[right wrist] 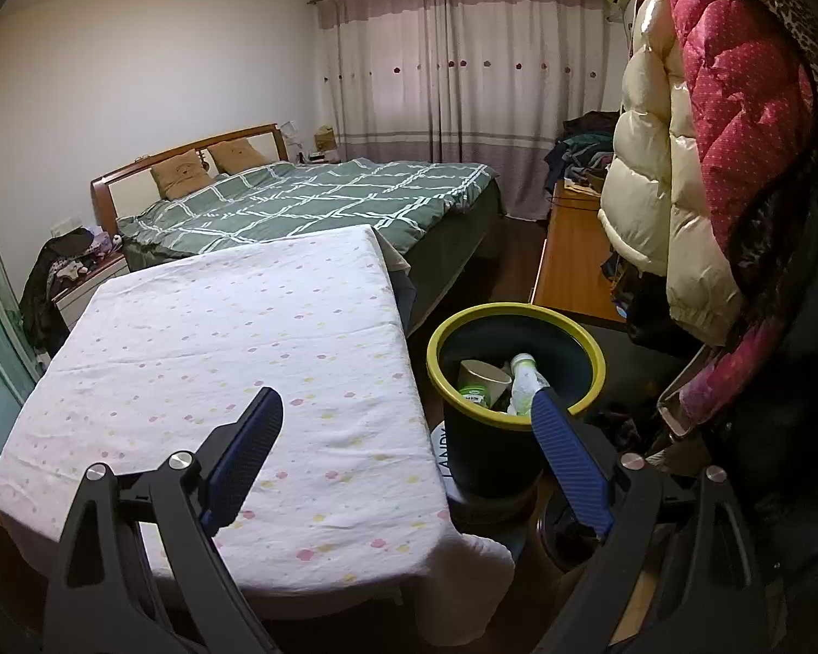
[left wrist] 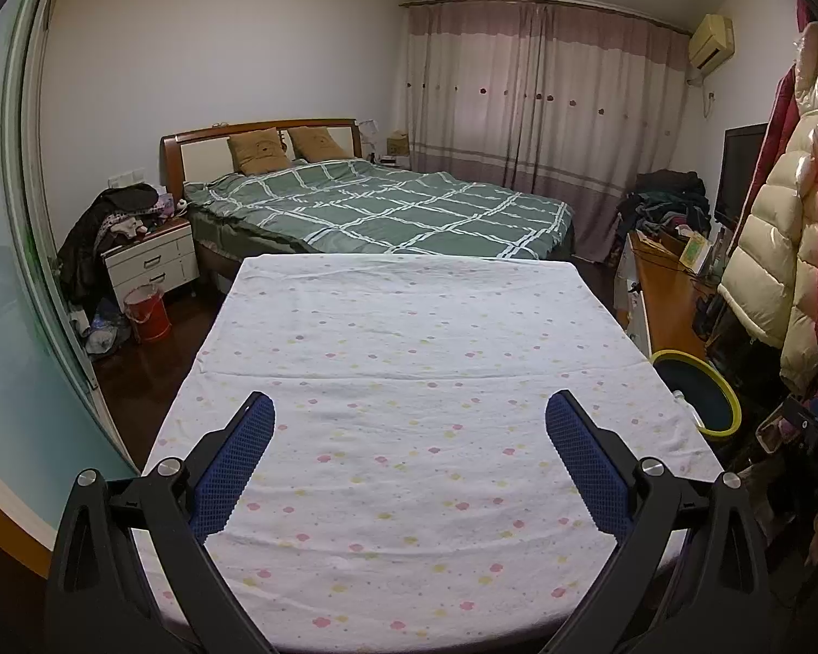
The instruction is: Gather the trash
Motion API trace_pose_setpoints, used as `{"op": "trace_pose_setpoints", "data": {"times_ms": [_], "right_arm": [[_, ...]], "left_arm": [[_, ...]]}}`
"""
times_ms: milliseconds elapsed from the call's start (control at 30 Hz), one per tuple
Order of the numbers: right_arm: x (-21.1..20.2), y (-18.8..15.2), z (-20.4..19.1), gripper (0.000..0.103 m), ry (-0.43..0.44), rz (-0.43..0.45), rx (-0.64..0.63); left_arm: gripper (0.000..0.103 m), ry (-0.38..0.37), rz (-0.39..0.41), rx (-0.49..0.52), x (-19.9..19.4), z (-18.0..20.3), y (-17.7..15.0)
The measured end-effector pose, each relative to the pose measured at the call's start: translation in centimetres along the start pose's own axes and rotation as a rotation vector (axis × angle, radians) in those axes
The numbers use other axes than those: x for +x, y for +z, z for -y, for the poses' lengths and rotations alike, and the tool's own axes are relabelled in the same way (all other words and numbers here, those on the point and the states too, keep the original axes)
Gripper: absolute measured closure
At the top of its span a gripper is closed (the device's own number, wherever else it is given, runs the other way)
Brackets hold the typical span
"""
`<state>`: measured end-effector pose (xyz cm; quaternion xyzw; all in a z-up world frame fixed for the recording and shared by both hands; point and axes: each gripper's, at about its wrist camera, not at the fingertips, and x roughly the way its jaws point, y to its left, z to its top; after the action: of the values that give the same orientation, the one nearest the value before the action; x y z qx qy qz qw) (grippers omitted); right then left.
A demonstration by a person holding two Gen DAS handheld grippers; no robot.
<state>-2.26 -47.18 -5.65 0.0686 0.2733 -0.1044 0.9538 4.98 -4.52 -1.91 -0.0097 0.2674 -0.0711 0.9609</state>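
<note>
In the right wrist view, lower centre-right of the frame, stands the bin (right wrist: 485, 452): dark round body, yellow-green rim. Inside lie a paper cup (right wrist: 482, 381) on its side, tan with a green band, and a pale plastic bottle (right wrist: 524, 381) with a white cap. The right gripper (right wrist: 406, 409) has its jaws spread wide, empty, beside the table (right wrist: 234, 359) with its spotted white cloth. The left gripper (left wrist: 409, 409) is likewise spread wide and empty above the cloth, with the bin at the frame's right edge.

Bed (left wrist: 387, 207) w/ green checked quilt: nightstand (left wrist: 152, 259) at its left, red bucket (left wrist: 147, 312) below that (on floor), curtains (left wrist: 545, 103) behind bed.
</note>
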Motion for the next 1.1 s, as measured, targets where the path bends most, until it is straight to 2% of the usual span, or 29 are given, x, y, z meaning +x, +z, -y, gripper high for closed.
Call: {"op": "trace_pose_setpoints", "data": {"times_ms": [1100], "right_arm": [[0.3, -0.2, 0.2, 0.015, 0.004, -0.007, 0.004]], "left_arm": [[0.005, -0.008, -0.014, 0.013, 0.7, 1.1, -0.2]]}}
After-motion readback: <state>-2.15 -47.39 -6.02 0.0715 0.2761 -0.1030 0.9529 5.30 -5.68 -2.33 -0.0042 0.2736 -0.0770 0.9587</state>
